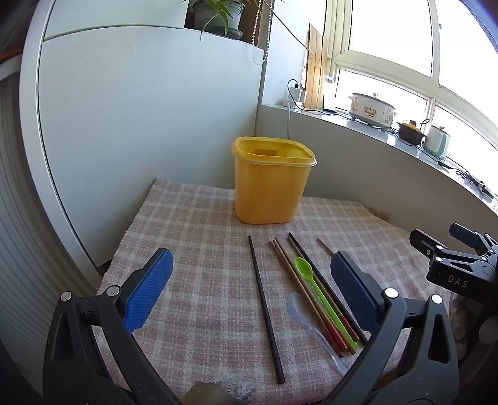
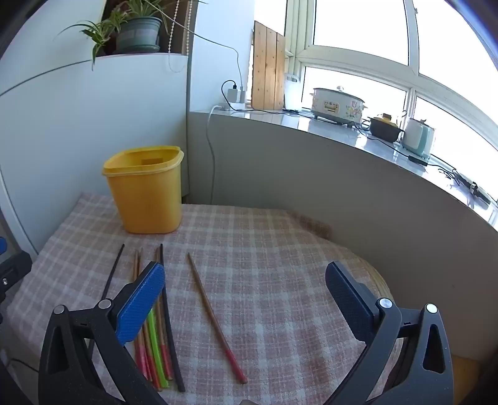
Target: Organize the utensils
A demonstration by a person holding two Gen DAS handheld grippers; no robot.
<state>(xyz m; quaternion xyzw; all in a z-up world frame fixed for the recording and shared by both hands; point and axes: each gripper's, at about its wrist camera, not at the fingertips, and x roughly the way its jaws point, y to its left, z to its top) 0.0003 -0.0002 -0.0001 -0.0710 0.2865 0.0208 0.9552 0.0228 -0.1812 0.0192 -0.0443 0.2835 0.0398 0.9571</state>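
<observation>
Landmark: tall yellow plastic tub (image 1: 273,180), squarish w/ rounded corners and a lipped rim, open top, standing upright at the far side of the pink-and-cream checked cloth (image 1: 193,224) on the table. Nothing visible sticking out of it.

Utensils all lie flat on the cloth, nearer the cameras than the tub, roughly parallel, tips pointing toward it:
- single thin black chopstick (image 1: 266,308), off by itself, starting just in front of the tub.
- to the tub-right of that, a tight bundle: brown wooden chopsticks w/ red-painted ends (image 1: 306,299), a lime-green plastic spoon (image 1: 323,303) lying on top w/ bowl end toward the tub, and a second black chopstick (image 1: 326,286) along the bundle's far edge.
- clear/translucent plastic spoon (image 1: 314,327), partly under the bundle, bowl toward the tub.
- one more brown wooden chopstick w/ red end (image 2: 214,317), apart from the bundle, further from the tub's side.

Left gripper (image 1: 249,286): blue-padded jaws spread wide, holding nothing. The lone black chopstick lies between them, below; bundle sits just inside the right-hand pad. Not touching any.

Right gripper (image 2: 246,289): jaws also spread wide, nothing gripped. The lone red-ended chopstick lies between them, closer to the left pad; that pad overlaps the bundle in view, so contact can't be told.

Bkgd: potted green plant (image 2: 137,29) atop a white cabinet behind the tub.
</observation>
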